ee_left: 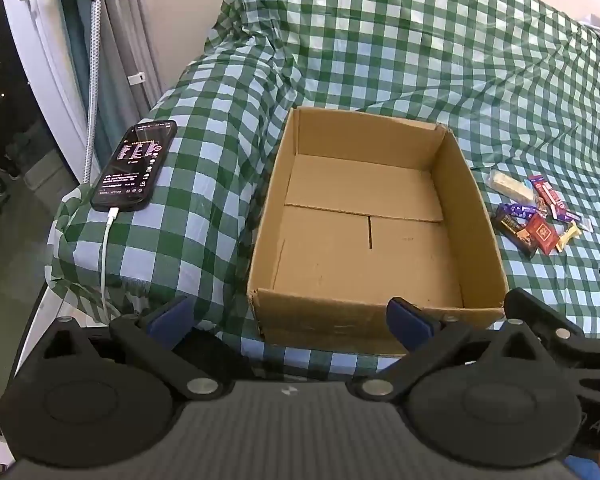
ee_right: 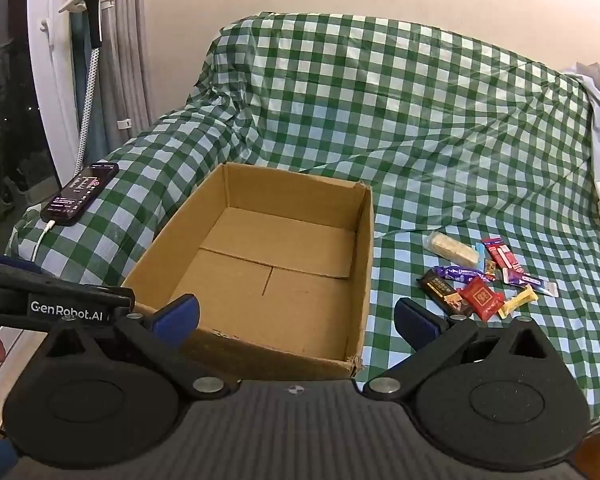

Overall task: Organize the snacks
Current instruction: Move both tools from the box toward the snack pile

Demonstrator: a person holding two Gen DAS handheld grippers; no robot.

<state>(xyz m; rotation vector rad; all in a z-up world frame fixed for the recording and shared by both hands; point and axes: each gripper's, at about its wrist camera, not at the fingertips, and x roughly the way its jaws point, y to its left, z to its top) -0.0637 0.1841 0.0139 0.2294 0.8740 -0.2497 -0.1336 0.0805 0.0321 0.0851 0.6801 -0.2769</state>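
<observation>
Start of task: cardboard box (ee_right: 260,264) empty mid-bed. Snacks (ee_right: 484,280) piled just beside box, toward bed's right edge. Left gripper (ee_left: 292,320), right gripper (ee_right: 296,318) both spread, holding nothing. Next, likely: right gripper reaches pile, pinches one wrapper.

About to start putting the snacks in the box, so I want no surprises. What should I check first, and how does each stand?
1. Cardboard box open and empty: ok.
2. Snack pile lies clear of the box, on the checkered cloth: ok.
3. Right hand-held gripper open, holding nothing: ok.
4. Left hand-held gripper open, holding nothing: ok.
5. Phone and its cable away from the box: ok.
6. Wrappers intact: cannot tell.
</observation>
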